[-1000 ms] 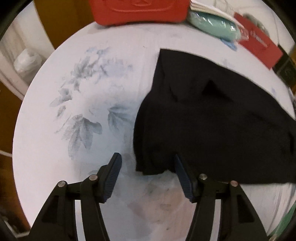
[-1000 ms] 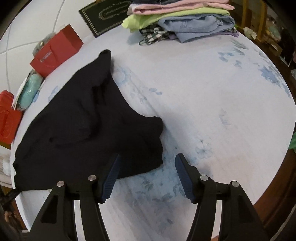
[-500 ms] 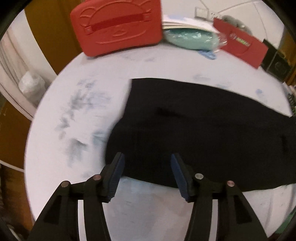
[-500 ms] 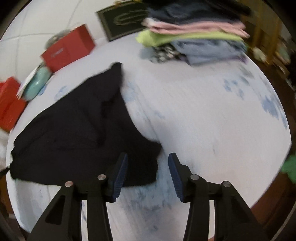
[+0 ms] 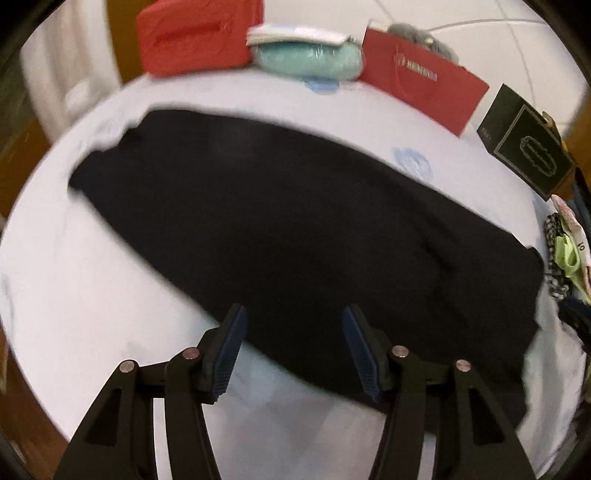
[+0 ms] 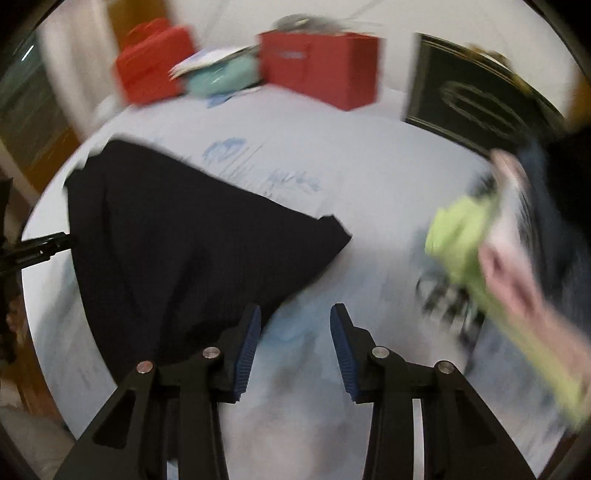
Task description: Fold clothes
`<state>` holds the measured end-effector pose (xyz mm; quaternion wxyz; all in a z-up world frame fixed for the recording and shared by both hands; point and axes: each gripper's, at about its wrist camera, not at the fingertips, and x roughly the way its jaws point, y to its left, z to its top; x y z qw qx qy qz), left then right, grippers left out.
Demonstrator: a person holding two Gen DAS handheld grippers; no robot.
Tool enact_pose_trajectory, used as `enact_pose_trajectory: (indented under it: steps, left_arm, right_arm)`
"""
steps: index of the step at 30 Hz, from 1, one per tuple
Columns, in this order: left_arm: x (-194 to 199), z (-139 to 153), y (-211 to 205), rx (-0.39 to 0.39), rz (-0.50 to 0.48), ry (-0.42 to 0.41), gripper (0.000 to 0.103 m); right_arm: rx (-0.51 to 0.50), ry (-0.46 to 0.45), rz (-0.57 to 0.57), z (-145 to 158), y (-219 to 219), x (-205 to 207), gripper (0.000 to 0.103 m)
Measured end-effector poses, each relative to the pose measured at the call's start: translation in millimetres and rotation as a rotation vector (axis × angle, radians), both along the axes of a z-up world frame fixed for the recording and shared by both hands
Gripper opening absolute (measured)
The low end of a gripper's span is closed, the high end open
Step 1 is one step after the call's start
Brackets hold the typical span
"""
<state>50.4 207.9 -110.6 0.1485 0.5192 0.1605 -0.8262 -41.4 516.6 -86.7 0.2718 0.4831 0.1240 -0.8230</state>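
A black garment (image 5: 295, 236) lies spread on the round table's white floral cloth (image 5: 74, 280). My left gripper (image 5: 293, 332) is open and empty, its fingers over the garment's near edge. In the right wrist view the garment (image 6: 177, 251) lies at left, one corner pointing right. My right gripper (image 6: 295, 328) is open and empty, over bare cloth just right of the garment's edge. The left gripper's tip (image 6: 40, 247) shows at the far left of that view.
A stack of folded clothes (image 6: 491, 243) sits at the table's right side, blurred. Along the far edge stand a red case (image 5: 199, 33), a mint pouch (image 5: 306, 59), a red bag (image 5: 421, 92) and a black box (image 5: 528, 147).
Both grippers have swung and pulled back, so both views now look across the table. The garment lies flatter and more spread out. Both grippers stay open.
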Motion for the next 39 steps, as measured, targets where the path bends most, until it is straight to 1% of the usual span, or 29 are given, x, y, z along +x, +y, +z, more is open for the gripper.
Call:
enact_pose_trajectory:
  steps: [2,5,7,10,12,14,17,20,24,27,29,30,31,32,34,37,39]
  left_arm:
    - [11.7,-1.6,31.0,0.030,0.030,-0.025,0.065]
    - [24.8,-1.9,75.0,0.021,0.038,-0.034,0.067]
    - [32.2,-3.1,100.0,0.035,0.027,-0.030,0.067]
    - [38.6,-6.2,126.8,0.034,0.060,-0.025,0.067]
    - [45.0,-6.7,145.1,0.028,0.106,-0.035,0.068]
    - [49.2,-6.9,156.8,0.025,0.154,-0.035,0.069]
    - [39.2,-14.7,179.5,0.022,0.260,-0.026,0.071]
    - [32.9,-20.5,206.4,0.013,0.328,-0.030,0.073]
    - [14.1,-37.7,231.7,0.002,0.389,-0.071,0.076]
    - [9.8,-42.2,236.2,-0.027,0.436,-0.068,0.080]
    - [7.5,-44.6,238.2,-0.048,0.466,-0.063,0.082]
    - [6.4,-45.8,239.3,-0.058,0.482,-0.061,0.083]
    - [5.3,-47.0,240.3,-0.068,0.497,-0.058,0.084]
    - [4.1,-48.2,241.3,-0.079,0.512,-0.056,0.085]
    - [3.8,-49.3,242.7,-0.090,0.529,-0.047,0.085]
    - [-3.3,-48.2,247.5,-0.097,0.507,-0.047,0.085]
    - [-8.4,-47.4,250.9,-0.101,0.491,-0.048,0.084]
  right_arm:
    - [0.020,0.004,0.097,2.5,1.3,-9.7,0.042]
    - [0.047,0.011,0.236,5.9,3.3,-23.3,0.052]
    - [0.055,0.024,0.270,3.7,5.1,-24.3,0.053]
    - [0.060,0.035,0.318,-4.4,8.4,-25.4,0.054]
    - [0.081,0.053,0.360,-11.6,9.1,-27.3,0.054]
    - [0.075,0.053,0.401,-16.6,11.6,-30.8,0.054]
    - [0.063,0.065,0.483,-22.9,14.8,-35.7,0.054]
    - [0.074,0.104,0.552,-27.6,14.6,-33.8,0.054]
    - [0.089,0.163,0.622,-34.9,7.6,-32.5,0.058]
    - [0.117,0.216,0.670,-43.0,-3.2,-33.2,0.060]
    - [0.125,0.231,0.696,-47.9,-8.7,-36.1,0.066]
    - [0.127,0.236,0.707,-50.2,-11.0,-38.0,0.067]
    - [0.124,0.231,0.711,-52.1,-12.3,-41.2,0.068]
    - [0.120,0.227,0.715,-54.1,-13.6,-44.4,0.071]
    - [0.102,0.208,0.717,-55.6,-15.3,-51.3,0.073]
    - [0.067,0.171,0.717,-57.4,-15.8,-59.0,0.073]
    - [0.042,0.125,0.714,-58.4,-14.8,-63.8,0.069]
